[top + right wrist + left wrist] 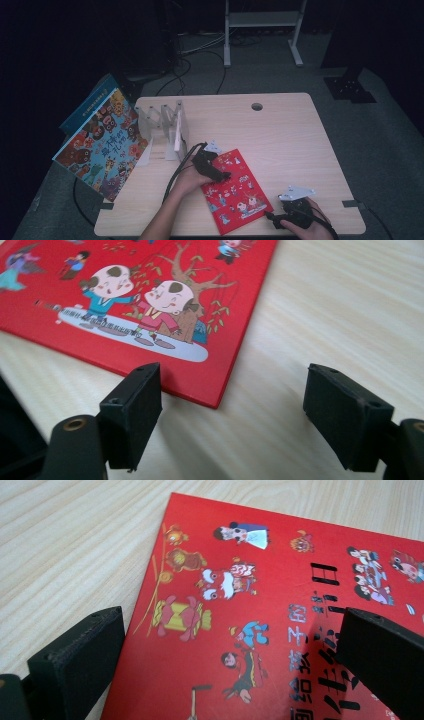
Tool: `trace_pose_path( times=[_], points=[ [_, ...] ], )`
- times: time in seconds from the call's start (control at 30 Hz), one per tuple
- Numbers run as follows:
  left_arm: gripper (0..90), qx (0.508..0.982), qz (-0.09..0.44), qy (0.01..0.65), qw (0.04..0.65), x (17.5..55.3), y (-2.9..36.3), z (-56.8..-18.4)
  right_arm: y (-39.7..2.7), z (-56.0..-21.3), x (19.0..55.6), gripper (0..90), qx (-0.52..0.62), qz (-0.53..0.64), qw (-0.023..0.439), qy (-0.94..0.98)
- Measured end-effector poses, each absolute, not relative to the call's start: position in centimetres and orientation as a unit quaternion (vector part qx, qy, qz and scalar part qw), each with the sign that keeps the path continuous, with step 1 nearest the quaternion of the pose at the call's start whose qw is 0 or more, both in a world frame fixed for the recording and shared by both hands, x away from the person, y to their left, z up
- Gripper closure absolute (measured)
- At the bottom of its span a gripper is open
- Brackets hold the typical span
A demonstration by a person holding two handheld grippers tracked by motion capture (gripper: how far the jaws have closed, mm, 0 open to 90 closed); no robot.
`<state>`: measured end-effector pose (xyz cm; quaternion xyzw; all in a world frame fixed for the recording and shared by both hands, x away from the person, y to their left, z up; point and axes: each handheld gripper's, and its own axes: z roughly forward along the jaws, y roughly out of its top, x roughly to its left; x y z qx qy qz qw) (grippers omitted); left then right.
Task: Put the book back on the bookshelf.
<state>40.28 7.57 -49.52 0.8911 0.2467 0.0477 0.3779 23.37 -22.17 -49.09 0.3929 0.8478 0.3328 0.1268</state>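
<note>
A thin red picture book (235,192) lies flat on the light wooden table (285,140), near its front edge. My left gripper (220,175) rests at the book's upper left edge. In the left gripper view its jaws stand wide apart, one over bare wood and one over the red cover (240,580), with nothing pinched in the left gripper (232,625). My right gripper (274,218) sits at the book's lower right corner. In the right gripper view that corner of the book (150,290) points into the gap of the right gripper (235,382); the pads do not touch it.
A clear divider rack (167,125) stands at the table's back left. A large colourful picture book (102,142) leans off the left edge, with a blue book (87,105) behind it. A cable hole (257,106) is at the back; a white frame (260,30) stands on the floor beyond.
</note>
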Motion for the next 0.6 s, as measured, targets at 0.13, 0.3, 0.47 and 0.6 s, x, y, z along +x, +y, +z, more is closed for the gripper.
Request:
trace_pose_path(
  times=[0.13, 0.3, 0.47, 0.6],
  points=[
    [0.0, 0.887, 0.052, 0.258, 0.380, 40.3, 7.6, -49.6, -22.9, -49.1, 24.3, 22.8, 0.402, 0.330, 0.130, 0.844],
    [0.0, 0.877, 0.062, 0.271, 0.392, 40.3, 7.7, -49.8, -23.9, -49.0, 26.0, 22.3, 0.411, 0.330, 0.129, 0.840],
    [0.0, 0.870, 0.069, 0.280, 0.399, 40.3, 7.8, -49.9, -24.8, -49.1, 27.5, 20.9, 0.416, 0.335, 0.122, 0.837],
    [0.0, 0.866, 0.073, 0.288, 0.401, 40.3, 7.9, -50.0, -25.3, -49.2, 28.3, 19.8, 0.416, 0.338, 0.119, 0.836]
  ],
)
